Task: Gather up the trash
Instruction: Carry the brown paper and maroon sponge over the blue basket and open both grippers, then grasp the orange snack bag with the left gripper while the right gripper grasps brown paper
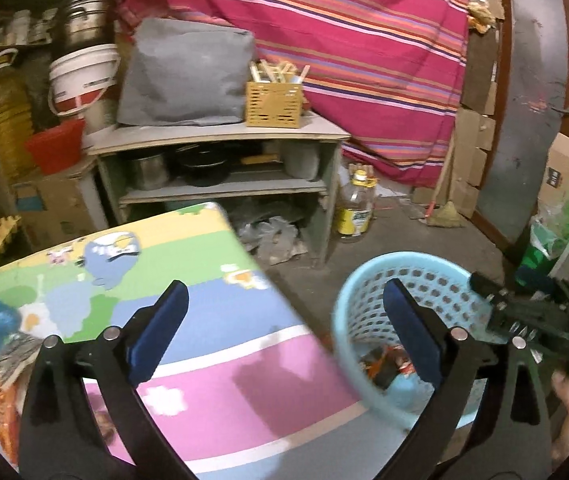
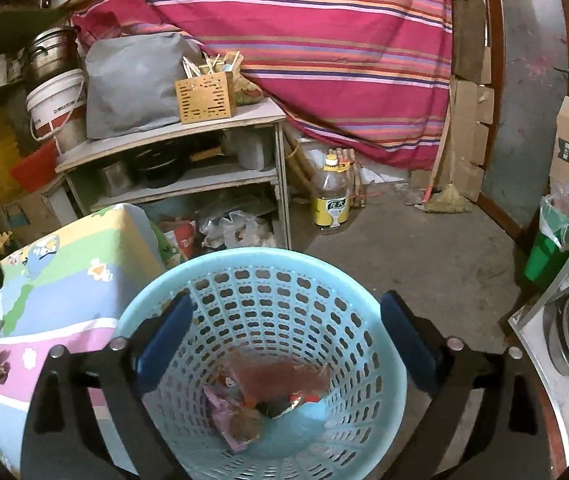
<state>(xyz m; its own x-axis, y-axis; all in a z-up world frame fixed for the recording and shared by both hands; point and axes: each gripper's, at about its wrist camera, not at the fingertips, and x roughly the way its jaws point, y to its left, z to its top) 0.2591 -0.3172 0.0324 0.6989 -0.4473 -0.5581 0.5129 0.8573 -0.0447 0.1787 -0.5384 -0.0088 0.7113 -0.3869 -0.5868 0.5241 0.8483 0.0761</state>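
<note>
Trash (image 2: 260,396): wrappers, pink and reddish, lying in the bottom of the blue basket (image 2: 152,300), a few pieces piled together.
Basket: on the grey floor, just beside the edge of the colourful mat (image 1: 212,320); seen from the left wrist it sits to the mat's right (image 1: 348,300).
Right gripper (image 2: 284,344): hanging right over the basket's mouth, fingers wide apart, nothing between them but the view down onto the trash.
Left gripper (image 1: 284,328): over the mat's edge next to the basket, fingers spread wide and empty.
More trash: crumpled wrappers (image 1: 8,360) on the mat, on the side away from the basket.
Behind the basket: a wooden shelf (image 2: 188,132) with pots, and a bottle (image 2: 330,196) on the floor.
</note>
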